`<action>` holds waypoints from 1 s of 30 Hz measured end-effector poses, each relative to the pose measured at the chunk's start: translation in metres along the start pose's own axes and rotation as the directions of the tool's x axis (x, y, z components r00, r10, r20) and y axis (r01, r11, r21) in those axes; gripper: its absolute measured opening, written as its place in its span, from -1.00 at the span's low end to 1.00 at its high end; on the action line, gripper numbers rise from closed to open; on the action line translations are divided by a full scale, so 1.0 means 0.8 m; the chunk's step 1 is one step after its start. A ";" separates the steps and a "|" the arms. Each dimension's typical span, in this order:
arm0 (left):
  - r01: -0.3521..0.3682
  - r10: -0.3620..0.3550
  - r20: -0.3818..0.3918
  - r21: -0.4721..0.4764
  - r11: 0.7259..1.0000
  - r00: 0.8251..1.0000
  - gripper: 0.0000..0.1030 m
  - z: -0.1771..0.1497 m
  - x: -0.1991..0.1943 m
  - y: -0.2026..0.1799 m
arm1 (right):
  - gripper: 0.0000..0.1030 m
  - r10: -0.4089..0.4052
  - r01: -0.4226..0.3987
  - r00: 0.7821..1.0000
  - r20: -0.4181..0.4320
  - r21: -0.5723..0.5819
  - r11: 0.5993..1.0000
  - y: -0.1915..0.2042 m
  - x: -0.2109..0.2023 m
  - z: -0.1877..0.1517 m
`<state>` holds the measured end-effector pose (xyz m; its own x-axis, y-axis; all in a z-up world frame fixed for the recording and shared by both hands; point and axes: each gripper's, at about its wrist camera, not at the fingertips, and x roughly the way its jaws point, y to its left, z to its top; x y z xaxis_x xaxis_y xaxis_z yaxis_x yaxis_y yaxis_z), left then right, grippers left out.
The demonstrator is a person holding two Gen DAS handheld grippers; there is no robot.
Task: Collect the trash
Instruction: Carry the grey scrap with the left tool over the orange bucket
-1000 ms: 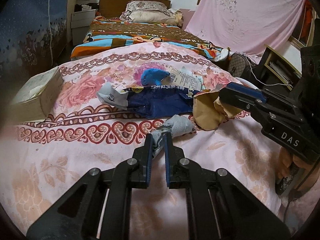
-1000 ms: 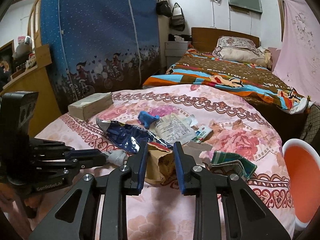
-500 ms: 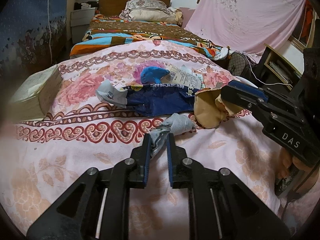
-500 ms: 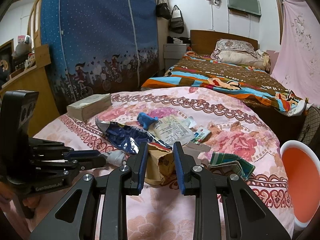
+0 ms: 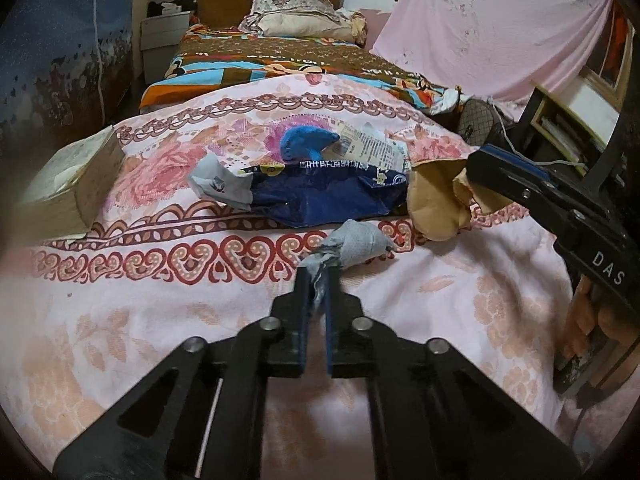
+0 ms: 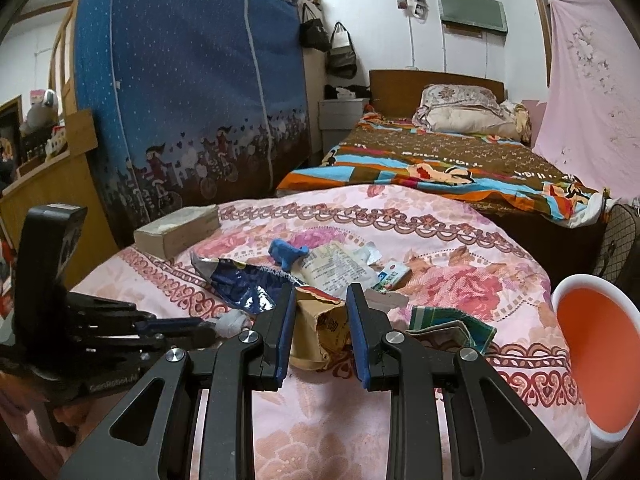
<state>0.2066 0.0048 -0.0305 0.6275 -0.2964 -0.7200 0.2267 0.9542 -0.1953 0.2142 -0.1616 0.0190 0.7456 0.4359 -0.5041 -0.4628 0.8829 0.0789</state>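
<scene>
Left wrist view: left gripper [image 5: 316,280] clamped on grey crumpled wad [image 5: 354,245], which lies on pink floral bedspread [image 5: 160,320] just before blue foil bag [image 5: 320,200].

Right wrist view: right gripper [image 6: 322,304], jaws apart, straddling torn brown paper bag [image 6: 318,324] (contact unclear); orange bin [image 6: 596,356] at right edge.

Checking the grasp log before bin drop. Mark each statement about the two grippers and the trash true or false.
1. The left gripper has its jaws shut on the grey crumpled tissue. True.
2. The right gripper is empty, away from any trash. False: its jaws straddle the torn brown paper bag.
3. An orange bin stands right of the bed. True.
4. The blue snack wrapper is already in the bin. False: it lies on the pink bedspread.
</scene>
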 end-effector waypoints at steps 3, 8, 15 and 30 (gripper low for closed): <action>0.006 -0.006 0.025 -0.003 1.000 1.000 -1.00 -0.002 -0.007 -0.004 | -0.54 0.004 -0.004 1.000 0.028 0.003 1.000 0.001 -0.008 0.001; -0.006 0.002 0.100 0.043 0.999 0.995 -1.00 -0.002 -0.026 -0.023 | -0.54 -0.013 0.013 0.997 0.080 0.001 1.000 0.003 -0.025 0.005; 0.020 -0.029 0.246 0.036 0.999 0.969 -1.00 0.024 -0.048 -0.051 | -0.54 -0.112 0.113 0.977 0.181 0.009 0.994 -0.015 -0.061 0.029; 0.133 -0.199 0.432 0.178 0.975 0.880 -1.00 0.112 -0.055 -0.173 | -0.54 -0.400 0.377 0.824 0.402 0.138 0.916 -0.116 -0.163 0.064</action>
<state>0.2139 -0.1181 0.0878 0.8289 -0.4679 -0.3066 0.4367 0.8838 -0.1679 0.1845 -0.2918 0.1214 0.9919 0.0763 -0.1011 -0.0766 0.9971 0.0008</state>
